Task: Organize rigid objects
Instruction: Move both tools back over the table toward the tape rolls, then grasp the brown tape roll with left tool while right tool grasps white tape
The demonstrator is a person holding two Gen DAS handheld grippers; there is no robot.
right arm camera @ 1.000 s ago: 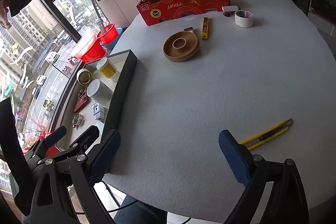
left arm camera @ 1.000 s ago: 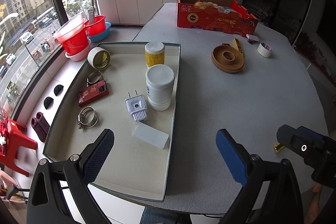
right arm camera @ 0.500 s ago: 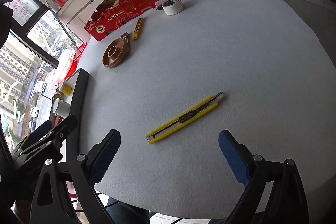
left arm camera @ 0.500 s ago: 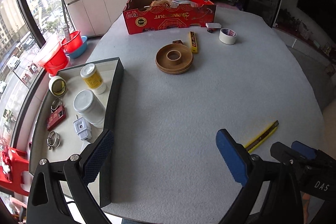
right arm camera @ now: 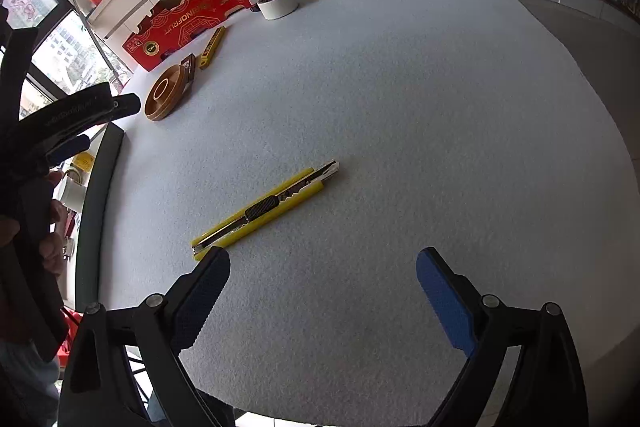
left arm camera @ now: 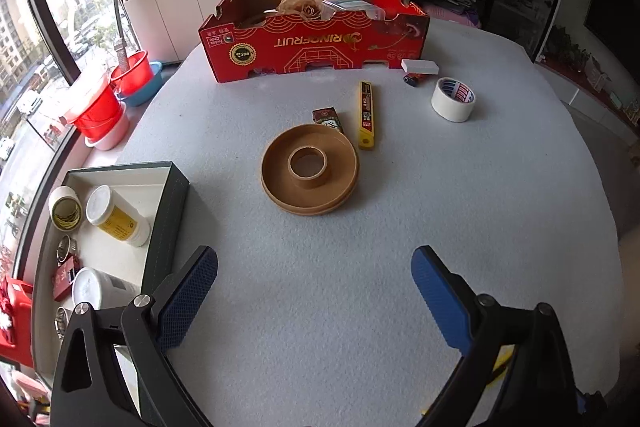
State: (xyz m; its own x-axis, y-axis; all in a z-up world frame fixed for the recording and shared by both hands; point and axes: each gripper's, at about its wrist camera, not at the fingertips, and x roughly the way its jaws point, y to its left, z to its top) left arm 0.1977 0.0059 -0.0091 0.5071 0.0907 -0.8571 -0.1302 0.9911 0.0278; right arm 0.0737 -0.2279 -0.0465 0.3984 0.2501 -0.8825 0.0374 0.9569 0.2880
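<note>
While the yellow utility knife is lying flat near the table's front edge, the right gripper is hovering just behind its handle end, fingers spread wide and holding nothing. The left gripper is likewise gaping empty over bare felt, facing the brown ring dish at the table's middle. Along the left edge, the grey tray is being cut off by the frame, its jars and clamps only partly showing. At the far edge, the red carton is hiding most of its contents.
</note>
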